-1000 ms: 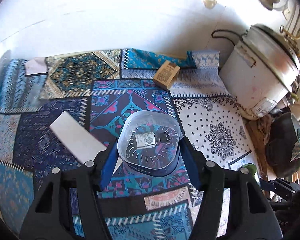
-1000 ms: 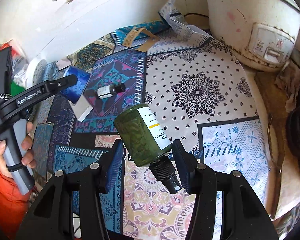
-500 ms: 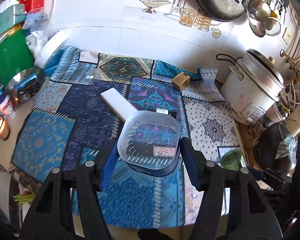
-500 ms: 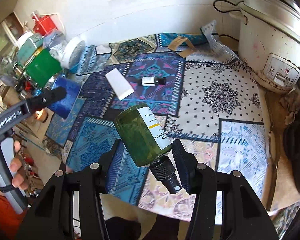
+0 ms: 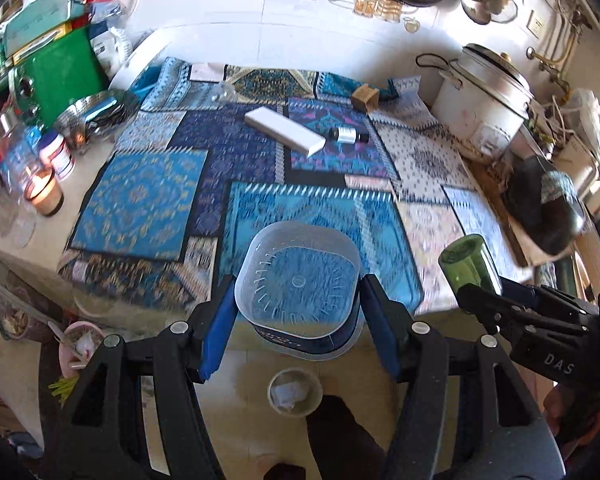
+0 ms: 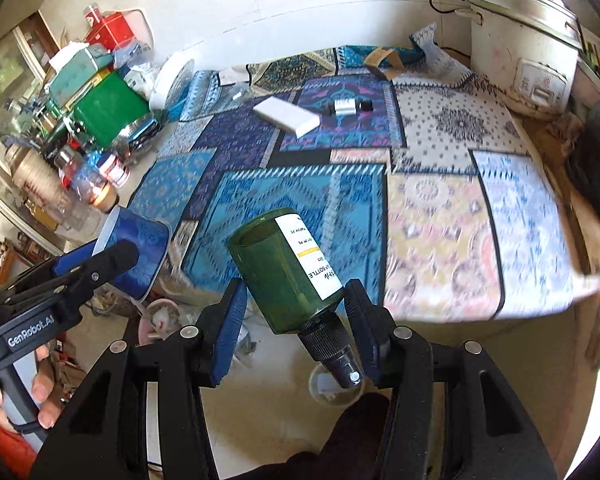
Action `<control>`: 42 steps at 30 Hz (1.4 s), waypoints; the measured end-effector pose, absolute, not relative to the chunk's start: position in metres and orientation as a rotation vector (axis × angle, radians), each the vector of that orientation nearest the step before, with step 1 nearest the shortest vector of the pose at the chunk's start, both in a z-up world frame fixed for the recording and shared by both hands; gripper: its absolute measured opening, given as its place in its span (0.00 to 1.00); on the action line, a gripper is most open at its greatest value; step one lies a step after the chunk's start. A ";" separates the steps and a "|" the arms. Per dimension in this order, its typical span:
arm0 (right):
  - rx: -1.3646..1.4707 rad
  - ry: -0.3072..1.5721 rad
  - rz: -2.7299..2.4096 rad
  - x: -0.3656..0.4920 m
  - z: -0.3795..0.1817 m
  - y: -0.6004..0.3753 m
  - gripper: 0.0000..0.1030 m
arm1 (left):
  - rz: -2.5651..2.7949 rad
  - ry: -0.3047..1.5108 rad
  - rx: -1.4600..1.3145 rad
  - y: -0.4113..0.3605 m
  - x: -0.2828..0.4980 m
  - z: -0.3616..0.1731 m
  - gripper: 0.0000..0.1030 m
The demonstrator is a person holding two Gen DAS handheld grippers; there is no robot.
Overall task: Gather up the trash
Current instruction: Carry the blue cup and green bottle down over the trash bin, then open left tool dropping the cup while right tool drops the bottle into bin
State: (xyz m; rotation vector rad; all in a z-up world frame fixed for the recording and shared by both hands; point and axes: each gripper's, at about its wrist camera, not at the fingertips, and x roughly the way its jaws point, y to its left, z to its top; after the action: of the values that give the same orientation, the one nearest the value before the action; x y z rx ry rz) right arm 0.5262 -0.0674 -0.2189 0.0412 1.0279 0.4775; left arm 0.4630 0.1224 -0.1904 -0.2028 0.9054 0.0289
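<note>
While clear of the table edge: left gripper (image 5: 298, 314) pinching a plastic tub (image 5: 298, 286), right gripper (image 6: 294, 320) clamping a green bottle (image 6: 286, 270) near its neck, both above a floor bin (image 5: 295, 392). Risks: bottle pivoting free; either item missing the small bin. Small bottle (image 5: 346, 135) and white box (image 5: 284, 132) left on the table.

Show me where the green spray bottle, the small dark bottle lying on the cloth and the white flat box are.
green spray bottle (image 6: 280, 276): right wrist view, on its green body beside the label.
small dark bottle (image 5: 346, 135): left wrist view, on its silvery label.
white flat box (image 5: 284, 133): left wrist view, on its top face.
</note>
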 end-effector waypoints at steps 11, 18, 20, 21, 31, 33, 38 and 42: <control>0.090 1.167 0.391 0.453 -0.277 -0.056 0.46 | -0.026 1.085 -0.190 0.128 0.394 -0.267 0.59; 0.127 1.314 0.344 0.453 -0.349 -0.076 0.46 | -0.022 1.218 -0.226 0.116 0.387 -0.349 0.59; 0.138 1.361 0.318 0.455 -0.376 -0.086 0.46 | -0.008 1.261 -0.227 0.112 0.389 -0.383 0.59; 0.142 1.379 0.308 0.456 -0.391 -0.092 0.46 | -0.004 1.285 -0.229 0.109 0.390 -0.400 0.59; 0.128 1.527 0.275 0.477 -0.558 -0.117 0.46 | 0.040 1.408 -0.337 0.094 0.402 -0.580 0.59; 0.127 1.544 0.274 0.483 -0.592 -0.117 0.46 | 0.040 1.410 -0.367 0.095 0.407 -0.609 0.59; 0.136 1.568 0.281 0.488 -0.665 -0.114 0.45 | 0.036 1.409 -0.417 0.095 0.423 -0.684 0.59; 0.130 1.595 0.302 0.495 -0.719 -0.109 0.35 | 0.036 1.415 -0.425 0.094 0.440 -0.740 0.59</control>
State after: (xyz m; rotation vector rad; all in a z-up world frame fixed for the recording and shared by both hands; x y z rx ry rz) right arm 0.4952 -0.1086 -0.7189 0.1296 1.5947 0.3017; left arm 0.4403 0.0942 -0.7401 -0.4254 1.4146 0.0360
